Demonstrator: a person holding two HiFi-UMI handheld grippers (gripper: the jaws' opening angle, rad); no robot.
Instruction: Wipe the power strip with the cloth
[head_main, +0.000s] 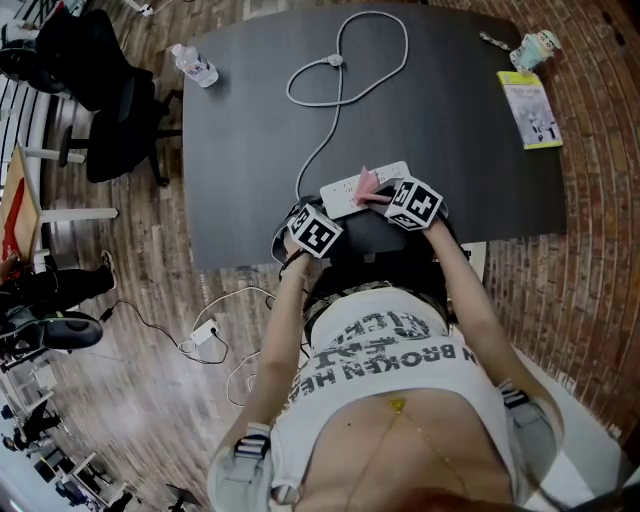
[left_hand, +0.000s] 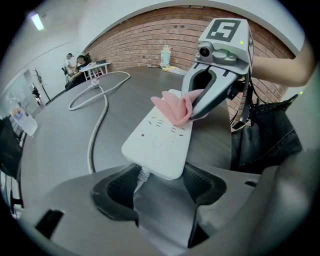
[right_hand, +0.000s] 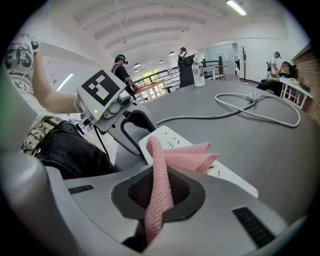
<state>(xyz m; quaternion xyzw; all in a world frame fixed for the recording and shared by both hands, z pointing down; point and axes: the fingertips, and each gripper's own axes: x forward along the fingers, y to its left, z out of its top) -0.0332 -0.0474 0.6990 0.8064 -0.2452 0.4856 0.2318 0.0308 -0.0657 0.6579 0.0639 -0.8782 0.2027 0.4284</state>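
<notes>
right tongs (right_hand: 161, 192) pinch folded pink mesh cloth (right_hand: 186, 157); left tongs (left_hand: 159, 186) clamp white power strip (left_hand: 159, 141).

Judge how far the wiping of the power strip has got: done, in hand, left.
Done: right claw grips the pink cloth; left claw clamps the power strip at its cord end. In hand: cloth lies on the strip's top. Left: wiping along its length; how much is already wiped cannot be told.

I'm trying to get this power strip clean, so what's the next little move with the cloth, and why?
Probably slide the right gripper along the power strip toward its far end, keeping the pink cloth pressed down. The cloth is pinched in its jaws and lies only on the strip's middle, while the left gripper braces the cord end.
</notes>
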